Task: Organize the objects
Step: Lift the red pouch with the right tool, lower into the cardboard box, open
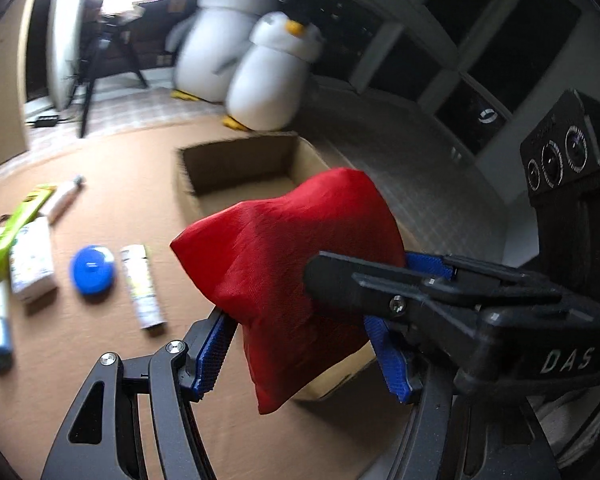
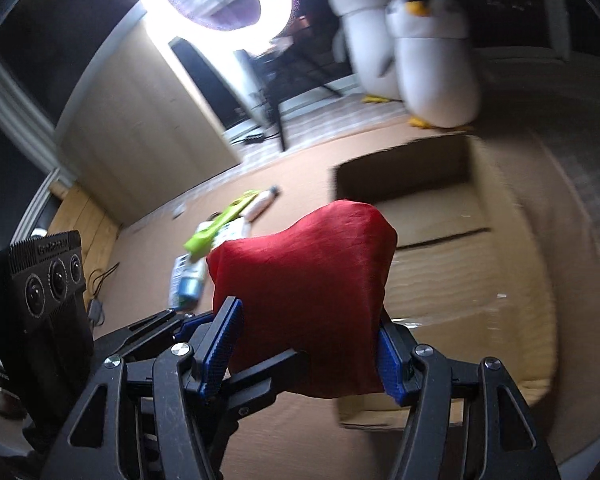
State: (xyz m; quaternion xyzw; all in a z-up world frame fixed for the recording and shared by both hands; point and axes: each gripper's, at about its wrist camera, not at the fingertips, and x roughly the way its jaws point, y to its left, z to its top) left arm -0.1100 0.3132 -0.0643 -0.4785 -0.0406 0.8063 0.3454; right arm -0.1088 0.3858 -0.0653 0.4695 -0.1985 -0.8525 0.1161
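Looking along the left tool (image 1: 300, 344), I see both blue pads pressed into a red cloth pouch (image 1: 292, 276), with the right tool's black finger clamped on it from the right side. The pouch hangs in the air, its long axis running top to bottom, sagging below the pads. Just behind it, farther from the tool, sits an open cardboard box (image 1: 244, 172) on the tabletop (image 1: 120, 172). Off to the left lie a blue round lid (image 1: 92, 270), a small tube (image 1: 143, 286) and a white carton (image 1: 32, 264), well apart from the pouch.

From the right tool (image 2: 306, 350), the same pouch (image 2: 304, 292) is pinched between its blue pads too, so both tools are closed on it. The box (image 2: 452, 252) lies ahead and slightly right, its open mouth beyond and below the pouch. A green packet (image 2: 220, 226) rests to the left on the tabletop.

I judge the right hand nearer the box, so a short carry forward and down should bring the pouch inside.
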